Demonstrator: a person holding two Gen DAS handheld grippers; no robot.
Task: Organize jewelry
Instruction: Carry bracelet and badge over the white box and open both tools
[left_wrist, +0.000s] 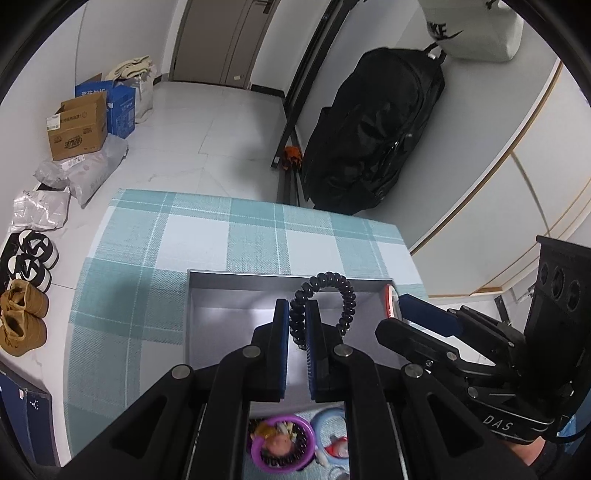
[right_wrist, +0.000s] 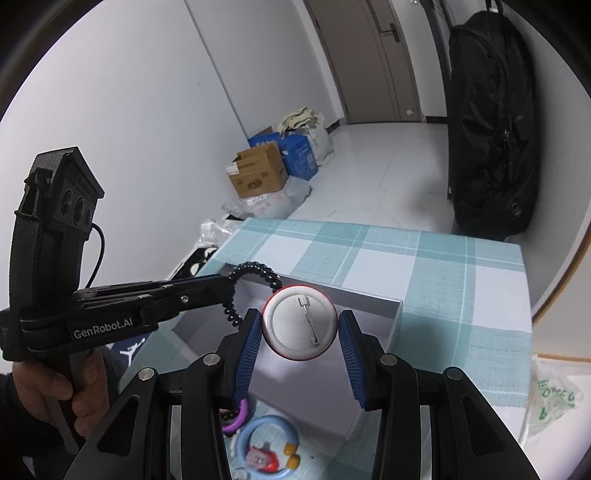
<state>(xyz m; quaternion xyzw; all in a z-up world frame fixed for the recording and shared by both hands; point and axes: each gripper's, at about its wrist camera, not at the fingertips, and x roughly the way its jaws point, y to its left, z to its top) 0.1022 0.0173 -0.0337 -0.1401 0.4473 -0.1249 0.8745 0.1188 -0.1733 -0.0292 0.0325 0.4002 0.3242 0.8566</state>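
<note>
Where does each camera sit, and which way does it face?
Left wrist: sits on the left gripper, facing down at the grey open box; its pads pinch a black spiral hair tie; the right gripper shows at right.
Right wrist: sits on the right gripper, facing the same box; it holds a round white pin badge; a hand shows.
Shared: box, hair tie, teal checked tablecloth, black backpack.

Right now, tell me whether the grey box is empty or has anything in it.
Empty, as far as shown: the grey box shows bare floor. The black spiral hair tie and round pin badge hang in the claws, above it.
</note>
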